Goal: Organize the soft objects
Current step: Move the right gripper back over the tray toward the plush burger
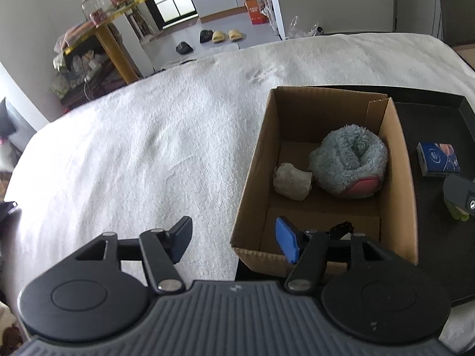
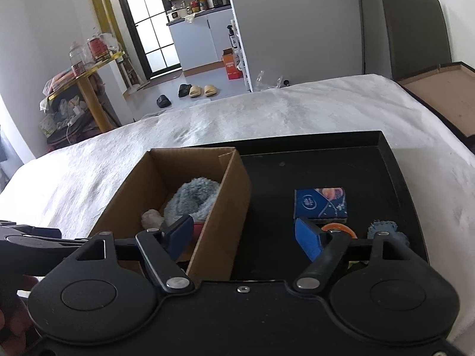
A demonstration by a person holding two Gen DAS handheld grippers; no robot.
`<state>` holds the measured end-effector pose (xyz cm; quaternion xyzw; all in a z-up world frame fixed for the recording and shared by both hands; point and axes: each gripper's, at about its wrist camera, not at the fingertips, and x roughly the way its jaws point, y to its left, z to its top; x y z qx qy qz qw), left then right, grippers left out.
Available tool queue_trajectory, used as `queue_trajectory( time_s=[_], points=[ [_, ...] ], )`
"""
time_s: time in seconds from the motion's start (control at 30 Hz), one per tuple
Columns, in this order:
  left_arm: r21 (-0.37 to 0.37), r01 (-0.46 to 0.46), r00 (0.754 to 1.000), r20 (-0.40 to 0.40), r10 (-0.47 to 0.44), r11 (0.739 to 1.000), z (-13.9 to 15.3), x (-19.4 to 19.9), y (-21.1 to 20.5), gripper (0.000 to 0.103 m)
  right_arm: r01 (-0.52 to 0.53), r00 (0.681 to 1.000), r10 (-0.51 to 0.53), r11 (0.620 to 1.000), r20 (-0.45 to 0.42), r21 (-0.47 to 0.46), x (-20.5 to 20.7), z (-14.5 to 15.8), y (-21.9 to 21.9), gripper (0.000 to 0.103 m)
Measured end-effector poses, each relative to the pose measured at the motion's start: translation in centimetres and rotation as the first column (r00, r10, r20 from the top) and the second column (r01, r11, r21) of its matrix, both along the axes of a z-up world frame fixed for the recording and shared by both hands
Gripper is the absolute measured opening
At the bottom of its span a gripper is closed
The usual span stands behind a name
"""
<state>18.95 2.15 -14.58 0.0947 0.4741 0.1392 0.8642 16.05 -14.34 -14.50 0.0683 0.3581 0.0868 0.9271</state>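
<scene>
A fluffy grey-blue slipper (image 1: 350, 163) with a pink sole lies curled in the far right corner of an open cardboard box (image 1: 255, 172), a crumpled pale wad (image 1: 292, 181), paper or cloth, just beside it on the left and a small dark item (image 1: 341, 230) against the near wall, too hidden to name. By the look of it the sorting is partly done: three things are boxed, while a blue tissue packet (image 2: 320, 203), an orange ring (image 2: 338, 227) and a bluish fuzzy piece (image 2: 384, 228) wait on the black tray (image 2: 394, 184) to the box's right, the ring and fuzzy piece half hidden behind the right gripper's linkage. The box stands at the tray's left end, and the tray rests on a bed covered with a white fleecy blanket (image 1: 148, 154). The left gripper (image 1: 236, 241) hovers over the box's near left corner with its blue-padded fingers (image 1: 286, 243) spread wide and nothing between them; the right gripper (image 2: 246, 237) hangs above the seam between box and tray, likewise spread and empty, one finger over the box and the other near the ring. Beyond the bed, slippers (image 2: 203, 90) sit on the floor before a kitchen doorway, and a cluttered yellow shelf (image 2: 86, 89) stands at left.
</scene>
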Motion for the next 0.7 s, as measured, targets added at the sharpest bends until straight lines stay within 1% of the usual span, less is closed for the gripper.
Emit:
queue_trajectory(
  time_s=[0.23, 0.5, 0.7],
  points=[
    [0.057, 0.017, 1.000, 0.015, -0.018, 0.998, 0.3, -0.1, -1.1, 0.065, 0.044, 0.999, -0.044, 0.999, 0.009, 0.016, -0.3, -0.7, -2.0, 0.078],
    [0.114, 0.031, 0.999, 0.032, -0.035, 0.993, 0.4, -0.3, -2.2, 0.067, 0.094, 0.996, -0.094, 0.995, 0.006, 0.023, -0.1, -2.0, -4.3, 0.078],
    [0.170, 0.046, 0.999, 0.018, -0.050, 0.984, 0.0, -0.2, -3.2, 0.067, 0.127, 0.992, -0.127, 0.991, -0.008, 0.033, 0.1, -3.3, -6.0, 0.078]
  ],
)
